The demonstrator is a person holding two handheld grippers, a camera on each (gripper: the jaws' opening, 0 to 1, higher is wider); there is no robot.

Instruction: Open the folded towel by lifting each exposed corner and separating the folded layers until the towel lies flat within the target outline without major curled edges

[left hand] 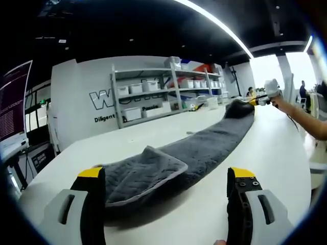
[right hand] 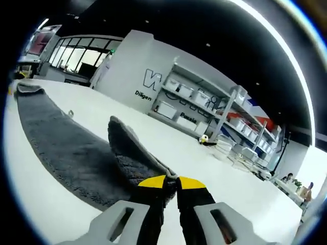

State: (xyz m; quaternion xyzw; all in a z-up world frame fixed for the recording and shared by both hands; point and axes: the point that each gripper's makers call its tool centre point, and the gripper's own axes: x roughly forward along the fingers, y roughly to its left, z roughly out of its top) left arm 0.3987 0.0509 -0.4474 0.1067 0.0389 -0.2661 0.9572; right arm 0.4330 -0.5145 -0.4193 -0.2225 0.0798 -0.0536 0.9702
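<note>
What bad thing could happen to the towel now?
The right gripper is shut on one end of the grey towel, so if it pulls too hard that end could slip out of its jaws. The left gripper is open with a folded corner lying between its jaws. If that corner is not caught, it may stay doubled over instead of lying flat on the white table.

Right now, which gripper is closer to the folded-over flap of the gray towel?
Left. The left gripper sits open around the folded flap; the right gripper pinches the towel's far end.
</note>
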